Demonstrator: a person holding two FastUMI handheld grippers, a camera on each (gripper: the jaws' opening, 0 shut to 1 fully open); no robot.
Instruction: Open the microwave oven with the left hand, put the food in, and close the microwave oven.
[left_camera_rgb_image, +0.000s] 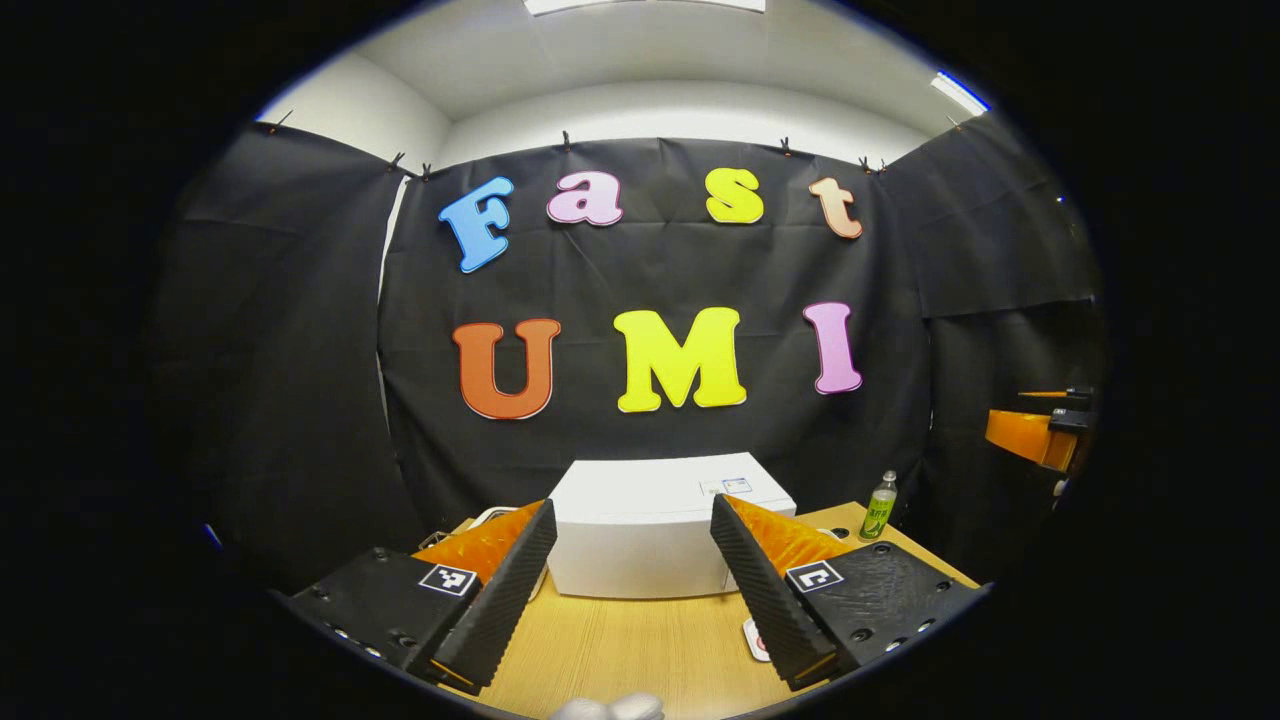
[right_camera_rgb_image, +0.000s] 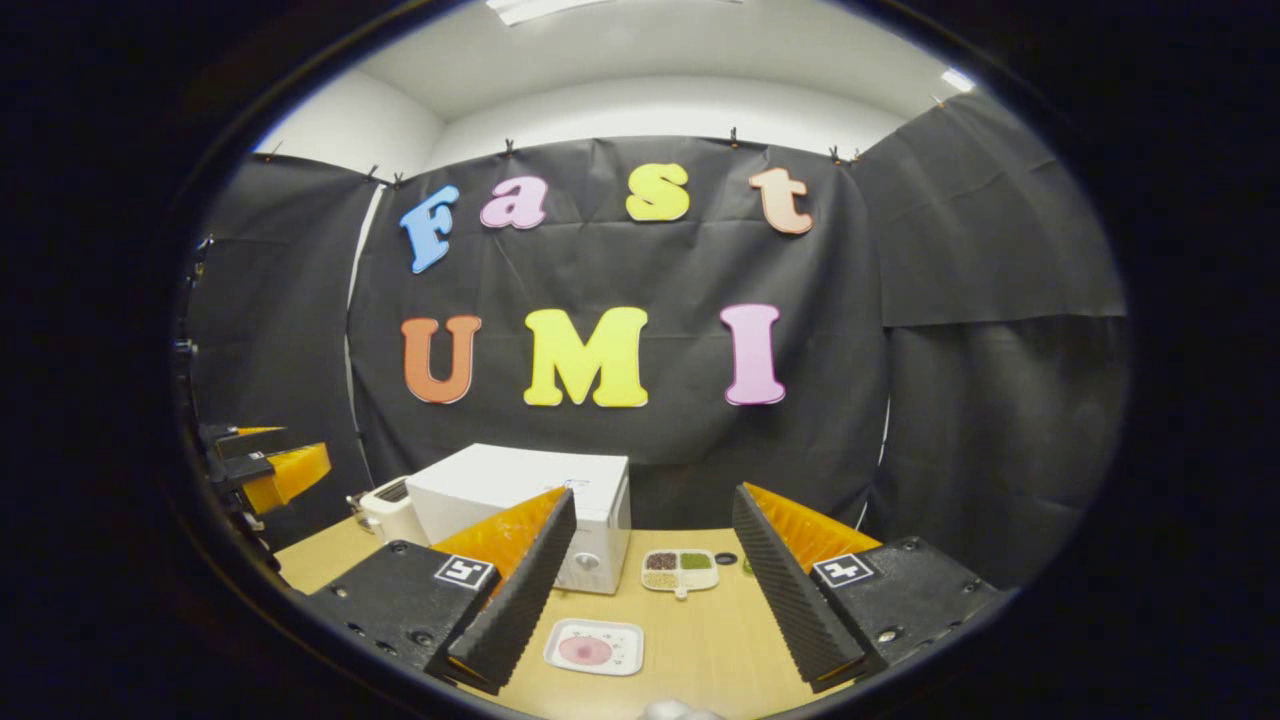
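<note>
Meanwhile both grippers, left gripper (left_camera_rgb_image: 634, 590) and right gripper (right_camera_rgb_image: 650, 590), hovered with fingers spread and empty; the closed microwave (right_camera_rgb_image: 520, 500) stood at eleven o'clock, the food tray (right_camera_rgb_image: 594, 647) at six.

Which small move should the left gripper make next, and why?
Probably move the left gripper forward toward the microwave. Its door looks closed, the fingers stand open and hold nothing, and the plate of food lies on the table.

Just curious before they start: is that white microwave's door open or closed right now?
Closed. In the right gripper view the microwave shows a flat front flush with its body and nothing swung out; neither tool touches it.
</note>
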